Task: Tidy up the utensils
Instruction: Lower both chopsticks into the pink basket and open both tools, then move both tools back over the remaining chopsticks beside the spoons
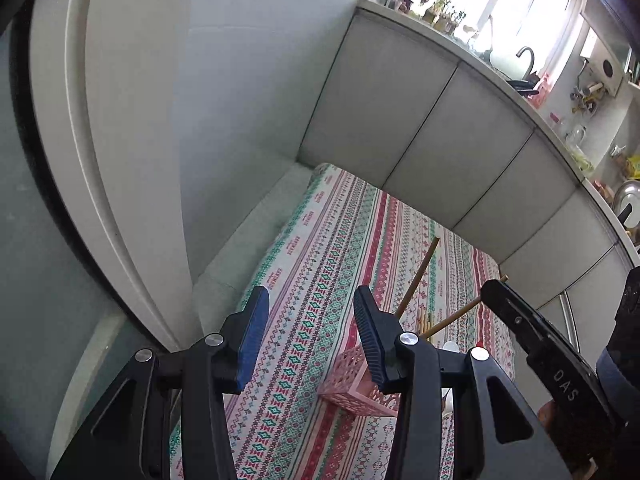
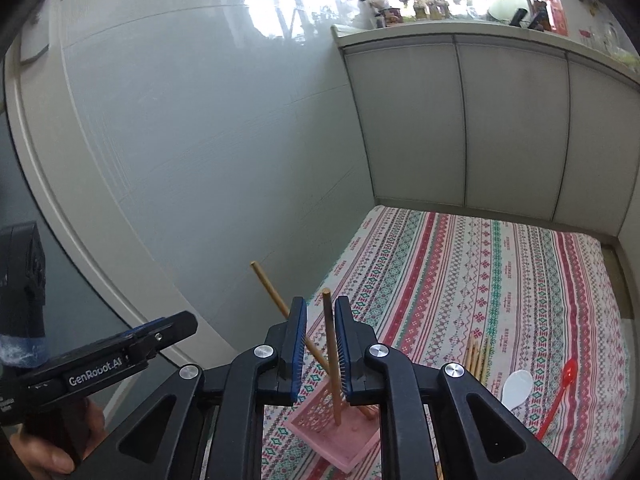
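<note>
A: The right gripper (image 2: 320,344) has its blue pads slightly parted around an upright brown wooden chopstick (image 2: 331,356); whether they touch it, I can't tell. Its lower end sits in the pink perforated plastic holder (image 2: 340,440).

B: And the left gripper (image 1: 310,344)?

A: Half open, holding nothing, beside the holder.

B: So this is the drop-in step. Next probably comes the loose chopsticks (image 2: 476,356), white spoon (image 2: 517,389) and red spoon (image 2: 560,396) on the patterned tablecloth (image 2: 500,264).
</note>
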The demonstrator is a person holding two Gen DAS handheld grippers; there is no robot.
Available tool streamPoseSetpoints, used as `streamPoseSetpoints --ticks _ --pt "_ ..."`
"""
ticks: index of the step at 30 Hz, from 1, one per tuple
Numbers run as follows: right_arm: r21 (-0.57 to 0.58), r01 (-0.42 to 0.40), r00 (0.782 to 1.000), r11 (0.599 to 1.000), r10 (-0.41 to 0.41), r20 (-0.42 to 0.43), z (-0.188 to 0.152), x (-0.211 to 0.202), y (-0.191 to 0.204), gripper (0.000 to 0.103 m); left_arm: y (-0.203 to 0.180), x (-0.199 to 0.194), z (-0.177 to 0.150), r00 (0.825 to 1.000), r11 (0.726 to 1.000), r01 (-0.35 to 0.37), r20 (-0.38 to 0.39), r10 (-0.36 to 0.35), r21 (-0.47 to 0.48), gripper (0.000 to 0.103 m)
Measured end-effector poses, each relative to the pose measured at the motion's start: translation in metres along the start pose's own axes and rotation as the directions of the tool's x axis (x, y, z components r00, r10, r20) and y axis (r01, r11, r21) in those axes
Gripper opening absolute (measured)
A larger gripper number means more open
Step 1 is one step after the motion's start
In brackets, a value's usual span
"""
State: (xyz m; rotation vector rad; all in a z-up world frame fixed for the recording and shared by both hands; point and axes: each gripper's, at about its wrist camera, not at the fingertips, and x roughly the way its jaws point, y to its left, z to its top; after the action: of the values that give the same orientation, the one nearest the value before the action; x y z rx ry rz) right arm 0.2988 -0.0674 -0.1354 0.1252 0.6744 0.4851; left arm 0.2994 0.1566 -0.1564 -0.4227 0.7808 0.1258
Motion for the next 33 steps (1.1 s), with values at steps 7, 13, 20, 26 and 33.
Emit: streamPoseSetpoints --ticks 7,13,20,26,33 --pt "0.142 0.011 1.0 0.99 -0.008 -0.021 -0.001 -0.002 -0.047 0.019 -0.008 -0.001 -0.002 1.0 1.0 0.016 -0.005 -0.016 0.021 0.047" --pt "0.198 0.001 1.0 0.98 -0.004 0.014 0.002 -0.031 -0.071 0.023 -0.021 -0.011 -0.005 0.999 0.997 0.048 0.005 -0.048 0.068 0.047" --pt "0.261 0.044 0.993 0.964 -0.071 0.096 0.007 -0.089 -0.106 0.075 -0.052 -0.033 -0.018 0.994 0.979 0.101 0.034 -0.108 0.177 0.047" --pt "0.283 0.184 0.978 0.941 -0.205 0.046 -0.003 -0.108 -0.145 0.08 -0.093 -0.039 -0.046 0.982 0.935 0.18 -0.01 -0.186 0.307 0.046" --pt "0.33 0.272 0.961 0.904 -0.273 -0.042 -0.014 -0.125 -0.191 0.086 -0.161 -0.033 -0.1 0.96 0.822 0.279 -0.108 -0.26 0.497 0.046"
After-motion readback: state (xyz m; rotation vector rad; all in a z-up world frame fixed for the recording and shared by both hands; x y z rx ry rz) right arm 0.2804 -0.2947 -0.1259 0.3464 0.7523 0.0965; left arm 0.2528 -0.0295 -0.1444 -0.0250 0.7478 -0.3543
